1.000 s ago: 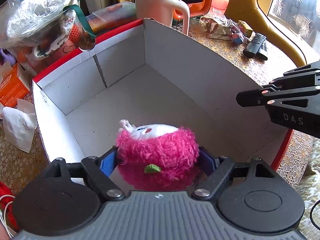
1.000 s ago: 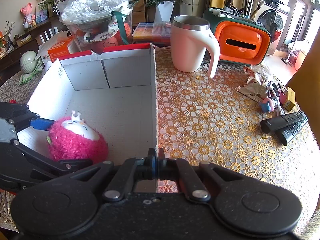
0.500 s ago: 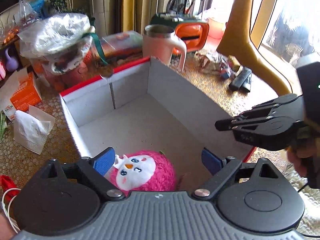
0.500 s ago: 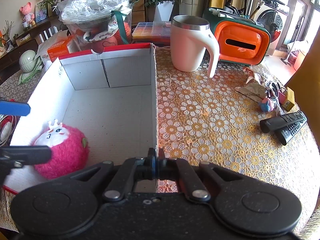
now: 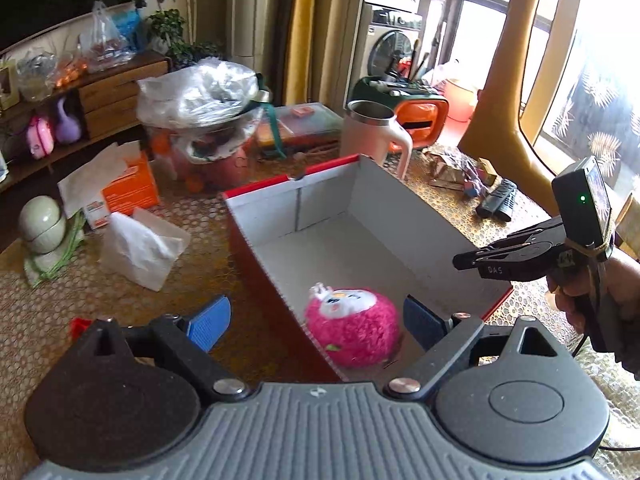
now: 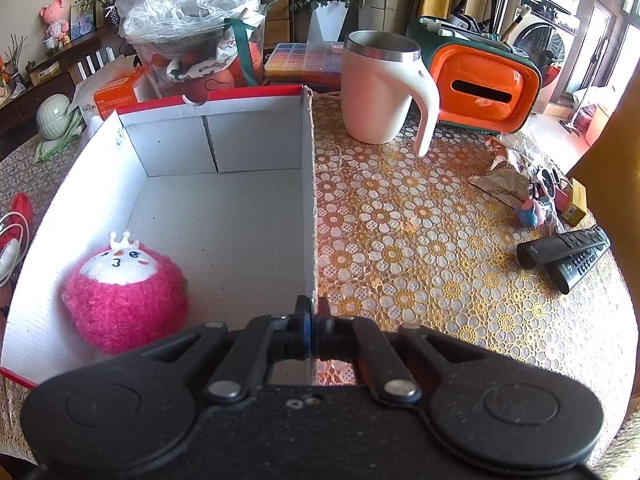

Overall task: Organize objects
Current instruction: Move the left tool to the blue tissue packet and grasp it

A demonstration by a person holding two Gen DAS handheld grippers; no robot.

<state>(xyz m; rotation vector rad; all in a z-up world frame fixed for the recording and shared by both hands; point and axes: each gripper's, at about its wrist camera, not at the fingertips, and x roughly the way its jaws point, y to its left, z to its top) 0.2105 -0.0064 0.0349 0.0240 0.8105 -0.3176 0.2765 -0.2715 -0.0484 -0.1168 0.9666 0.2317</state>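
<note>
Having released the pink plush toy (image 5: 352, 326), now resting in the box's (image 5: 400, 208) near left corner, my left gripper (image 5: 316, 322) is raised with fingers spread and empty, my right gripper (image 6: 311, 322) stays clamped on the box's near right wall, so one object is stowed.

Pink fuzzy plush ball (image 6: 124, 300), white face patch up with tiny crown at 12 o'clock, sits upright on the floor of the open box (image 6: 224, 236) (white inside, red outside), at box's 7 o'clock corner, beside its left wall.
</note>
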